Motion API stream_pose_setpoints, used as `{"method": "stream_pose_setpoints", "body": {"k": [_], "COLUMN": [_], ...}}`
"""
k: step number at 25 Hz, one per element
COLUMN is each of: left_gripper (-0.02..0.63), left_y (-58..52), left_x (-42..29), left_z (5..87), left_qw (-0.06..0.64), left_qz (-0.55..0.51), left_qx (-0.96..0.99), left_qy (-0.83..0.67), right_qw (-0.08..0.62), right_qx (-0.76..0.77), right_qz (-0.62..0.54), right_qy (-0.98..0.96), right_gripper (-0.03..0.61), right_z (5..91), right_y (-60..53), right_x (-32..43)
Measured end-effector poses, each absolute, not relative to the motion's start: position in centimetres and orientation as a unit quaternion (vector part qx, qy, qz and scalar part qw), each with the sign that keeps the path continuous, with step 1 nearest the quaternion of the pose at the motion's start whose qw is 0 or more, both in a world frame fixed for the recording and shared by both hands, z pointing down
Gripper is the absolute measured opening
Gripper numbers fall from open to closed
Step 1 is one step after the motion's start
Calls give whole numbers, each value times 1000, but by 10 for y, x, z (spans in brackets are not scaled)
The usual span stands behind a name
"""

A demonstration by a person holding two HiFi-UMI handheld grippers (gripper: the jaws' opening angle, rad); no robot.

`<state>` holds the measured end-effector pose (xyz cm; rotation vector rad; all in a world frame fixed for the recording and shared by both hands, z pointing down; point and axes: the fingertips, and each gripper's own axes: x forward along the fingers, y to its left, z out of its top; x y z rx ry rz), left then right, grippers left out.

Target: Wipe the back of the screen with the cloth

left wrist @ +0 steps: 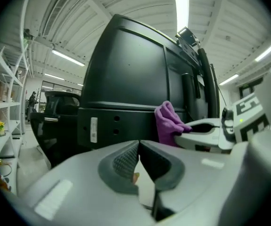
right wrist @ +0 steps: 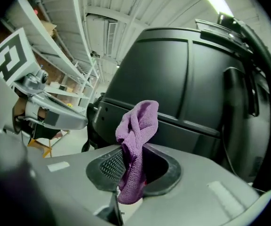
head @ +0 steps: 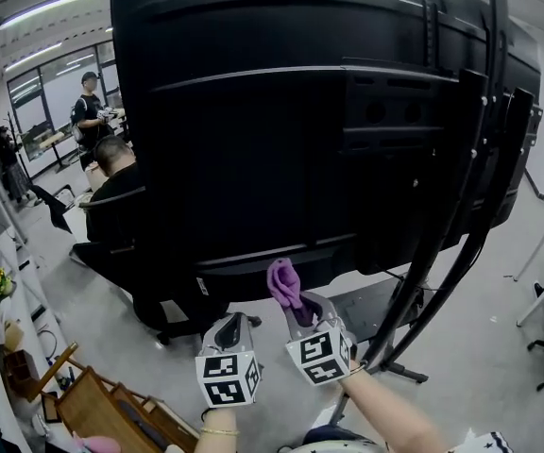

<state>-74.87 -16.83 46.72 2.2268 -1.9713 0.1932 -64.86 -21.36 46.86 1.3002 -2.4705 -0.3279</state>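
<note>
The big black back of the screen point(head: 300, 121) fills the head view, on a black wheeled stand. My right gripper point(head: 296, 302) is shut on a purple cloth point(head: 283, 284) whose bunched top sits just below the screen's lower edge. In the right gripper view the purple cloth point(right wrist: 135, 145) stands up out of the jaws, in front of the screen's back point(right wrist: 182, 79). My left gripper point(head: 237, 326) is shut and holds nothing, a little left of the right one. From the left gripper view the cloth point(left wrist: 169, 122) and the right gripper point(left wrist: 206, 131) show to the right.
The screen's stand point(head: 442, 253) has black legs running down to the floor at the right. A person point(head: 111, 182) sits on a chair behind the screen at the left; others stand farther back. Wooden furniture point(head: 102, 409) is at lower left, a white table leg point(head: 536, 248) at far right.
</note>
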Motion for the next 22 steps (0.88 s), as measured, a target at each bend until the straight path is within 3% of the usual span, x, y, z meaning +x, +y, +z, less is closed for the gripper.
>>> {"method": "stream_pose_setpoints", "body": {"k": [10, 22], "left_gripper": [8, 8], "left_y": [-200, -166], "left_x": [-650, -661], "left_z": [470, 468], "left_qw": [78, 107], "left_qz": [71, 55], "left_qx": [798, 784], "left_qy": [-593, -608], "right_qw": [161, 71], "right_qx": [573, 493], "right_qz": [-54, 27], "right_qy": [-802, -867], "right_gripper": [72, 71], "right_z": [475, 460], "right_y": [-245, -177], "right_x": [-512, -554]}}
